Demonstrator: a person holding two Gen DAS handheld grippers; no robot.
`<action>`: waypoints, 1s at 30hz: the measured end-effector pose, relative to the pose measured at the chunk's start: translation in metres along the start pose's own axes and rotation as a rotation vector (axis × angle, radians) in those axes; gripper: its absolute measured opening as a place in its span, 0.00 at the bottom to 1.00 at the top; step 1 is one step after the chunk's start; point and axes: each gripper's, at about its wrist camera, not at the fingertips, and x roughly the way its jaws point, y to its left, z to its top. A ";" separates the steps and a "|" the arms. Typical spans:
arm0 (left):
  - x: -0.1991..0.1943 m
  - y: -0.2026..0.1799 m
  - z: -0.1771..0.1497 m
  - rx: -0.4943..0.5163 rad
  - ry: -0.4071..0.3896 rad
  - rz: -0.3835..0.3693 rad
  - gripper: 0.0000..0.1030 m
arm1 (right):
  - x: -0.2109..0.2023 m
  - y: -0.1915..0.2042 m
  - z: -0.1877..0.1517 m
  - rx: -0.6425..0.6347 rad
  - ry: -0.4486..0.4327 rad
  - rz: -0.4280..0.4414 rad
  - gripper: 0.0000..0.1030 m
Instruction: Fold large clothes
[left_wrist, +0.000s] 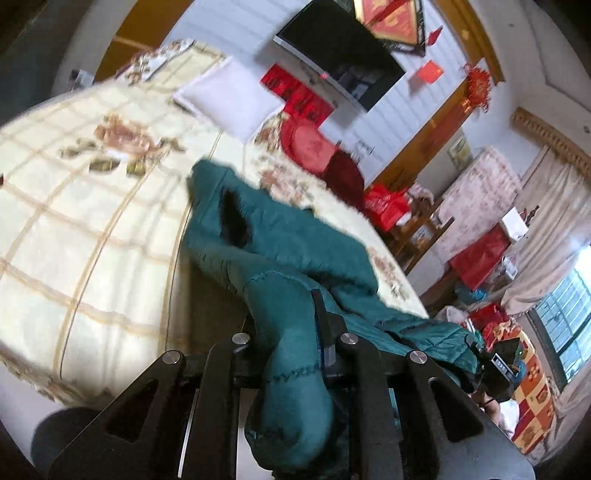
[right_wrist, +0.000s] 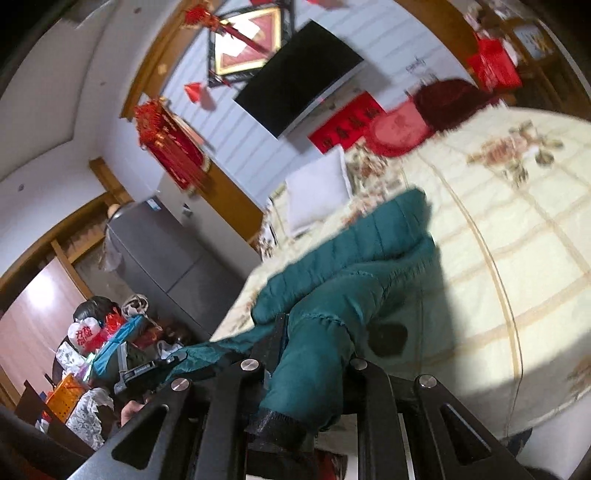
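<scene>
Both grippers, left gripper (left_wrist: 295, 332) and right gripper (right_wrist: 314, 354), pinch the green jacket (left_wrist: 266, 236), which stretches away toward each frame's middle

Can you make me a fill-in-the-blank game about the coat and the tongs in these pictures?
1. Both tongs, left tongs and right tongs, are shut on a padded jacket whose colour is ____.
2. The jacket hangs over a floral bedspread that covers a ____.
3. Near the head of the bed lies a white ____.
4. The dark flat screen on the wall is a ____.

Missing words: green; bed; pillow; television
</scene>
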 end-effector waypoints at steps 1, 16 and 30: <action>-0.001 -0.003 0.005 -0.004 -0.023 -0.006 0.14 | 0.001 0.002 0.005 -0.014 -0.013 -0.007 0.14; 0.095 -0.006 0.125 -0.124 -0.174 0.116 0.14 | 0.120 -0.006 0.116 -0.134 -0.124 -0.285 0.14; 0.248 0.068 0.152 -0.172 -0.136 0.347 0.14 | 0.273 -0.104 0.142 0.045 -0.085 -0.447 0.14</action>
